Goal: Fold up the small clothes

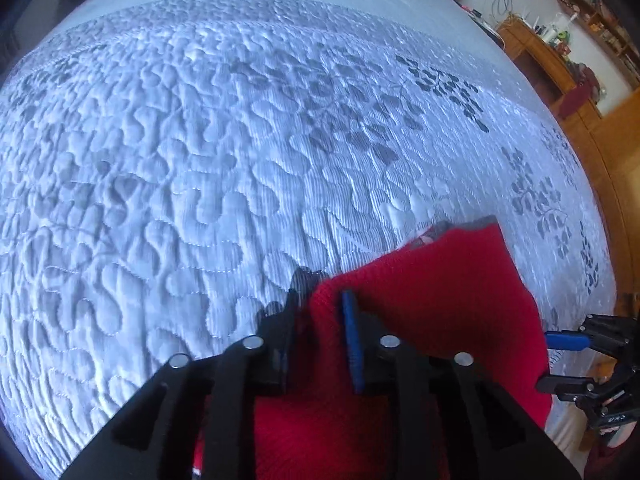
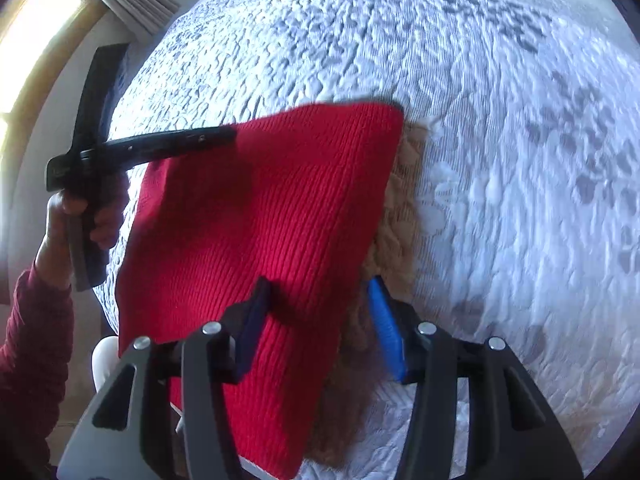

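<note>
One red knit garment (image 2: 260, 216) lies on the white quilted bedspread (image 1: 200, 160), folded into a flat four-sided panel, with a tan fleecy layer (image 2: 400, 208) showing along its right edge in the right wrist view; whether that layer is the garment's lining or a separate item cannot be determined from these frames. Two grippers are present. The right gripper (image 2: 316, 328) sits over the near right corner of the panel, jaws parted, the dark pad resting on the red knit and the blue pad (image 2: 384, 332) just beside the tan edge; the pads do not pinch the fabric. The left gripper (image 1: 320, 328) is at the opposite, left edge of the panel, red knit lying between its jaws; the jaws stand partly apart and a firm pinch is not evident, so treat it as released. A hand (image 2: 80, 216) in a dark red sleeve carries it. The panel's long axis runs from the near edge away toward the far corner, between the two tools. The left gripper is nearer the far left edge, the right nearer the near corner; the next fold probably depends on regrasping those edges.
</note>
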Tool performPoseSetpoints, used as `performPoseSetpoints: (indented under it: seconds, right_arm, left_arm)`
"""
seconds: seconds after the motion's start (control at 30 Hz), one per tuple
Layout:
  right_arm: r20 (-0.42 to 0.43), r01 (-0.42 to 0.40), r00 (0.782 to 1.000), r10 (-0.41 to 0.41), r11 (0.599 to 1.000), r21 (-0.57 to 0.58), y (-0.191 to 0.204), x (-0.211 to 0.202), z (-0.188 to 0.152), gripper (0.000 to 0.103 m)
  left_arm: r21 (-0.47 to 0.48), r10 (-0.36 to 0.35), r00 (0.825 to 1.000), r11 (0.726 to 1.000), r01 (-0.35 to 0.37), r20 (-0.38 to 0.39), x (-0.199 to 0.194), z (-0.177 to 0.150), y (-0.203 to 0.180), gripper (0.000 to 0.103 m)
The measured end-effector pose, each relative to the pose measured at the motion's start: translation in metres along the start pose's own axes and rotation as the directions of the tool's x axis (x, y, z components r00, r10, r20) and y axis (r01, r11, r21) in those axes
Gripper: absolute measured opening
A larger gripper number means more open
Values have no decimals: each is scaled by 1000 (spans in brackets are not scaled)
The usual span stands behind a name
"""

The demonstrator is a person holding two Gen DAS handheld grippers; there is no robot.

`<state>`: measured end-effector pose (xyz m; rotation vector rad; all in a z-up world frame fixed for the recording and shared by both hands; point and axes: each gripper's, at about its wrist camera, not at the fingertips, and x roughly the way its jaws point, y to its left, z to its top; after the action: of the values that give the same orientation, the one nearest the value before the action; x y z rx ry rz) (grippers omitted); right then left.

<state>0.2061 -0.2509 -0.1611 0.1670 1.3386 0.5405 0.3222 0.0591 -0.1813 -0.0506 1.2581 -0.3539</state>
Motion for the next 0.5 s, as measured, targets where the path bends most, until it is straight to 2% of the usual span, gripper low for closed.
performPoseSetpoints:
  seconds: [0.07, 0.13, 0.2, 0.27, 0.33, 0.37, 0.4, 0.47, 0.5]
  right_arm:
    - [16, 22, 1000, -22, 1000, -4, -3, -6, 7, 51]
    - [19, 24, 1000, -24, 1000, 17, -10, -8, 18, 51]
    - [12, -1, 1000, 0, 999, 45, -17, -4, 32, 51]
    - [2, -17, 1000, 17, 997, 72, -22, 3, 42, 51]
    - [-10, -35, 999, 36, 992, 118, -31, 15, 54, 51]
    - [-20, -43, 999, 47, 989, 138, -36, 22, 60, 51]
    - [-38, -57, 997, 64, 985, 165, -41, 32, 66, 48]
    - [-54, -94, 993, 105, 978, 184, -44, 43, 71, 16]
    - [-59, -112, 990, 125, 976, 188, -44, 45, 72, 14]
  left_arm:
    - [7, 30, 999, 1000, -31, 42, -20, -6, 0, 37]
    - [4, 93, 995, 996, -93, 45, -34, -17, 1, 47]
    - [8, 164, 986, 986, -165, 36, -40, -28, 3, 49]
    - [5, 243, 969, 970, -243, 41, -43, -39, 7, 52]
    - [-8, 292, 955, 956, -292, 39, -42, -44, 16, 56]
    - [-29, 297, 954, 955, -297, 27, -40, -46, 21, 60]
    - [-46, 295, 955, 955, -294, 15, -38, -47, 26, 61]
    - [-78, 271, 963, 960, -270, 0, -34, -49, 31, 60]
    - [-79, 260, 965, 962, -260, 0, -33, -50, 31, 57]
